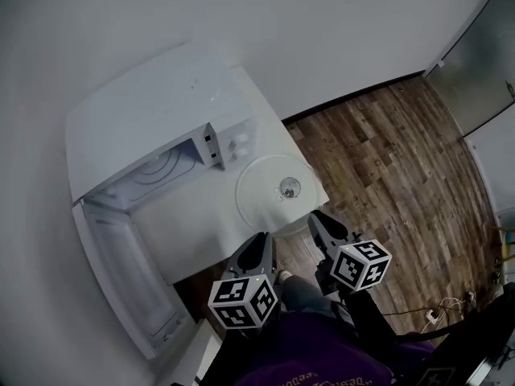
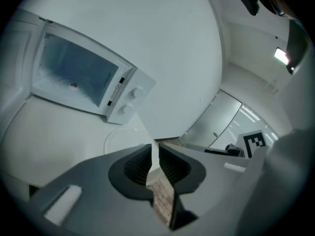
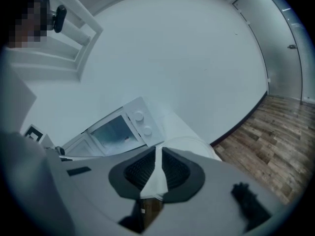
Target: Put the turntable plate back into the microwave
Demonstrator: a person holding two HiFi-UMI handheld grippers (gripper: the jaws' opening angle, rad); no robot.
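Nothing is done yet: the turntable plate (image 1: 278, 187) lies on the worktop (image 1: 193, 227) at four o'clock of the open microwave (image 1: 161, 119). Your left gripper (image 1: 260, 244), jaws a crack apart, and your right gripper (image 1: 319, 219), jaws closed, hover empty at its six o'clock. Lifting and seating it are both left to do.

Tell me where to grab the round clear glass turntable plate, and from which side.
I'd pinch the near rim of the glass turntable plate, coming in low from the front edge of the white table. It lies flat, so only the thin rim offers a grip, and that side sits closest to the edge.
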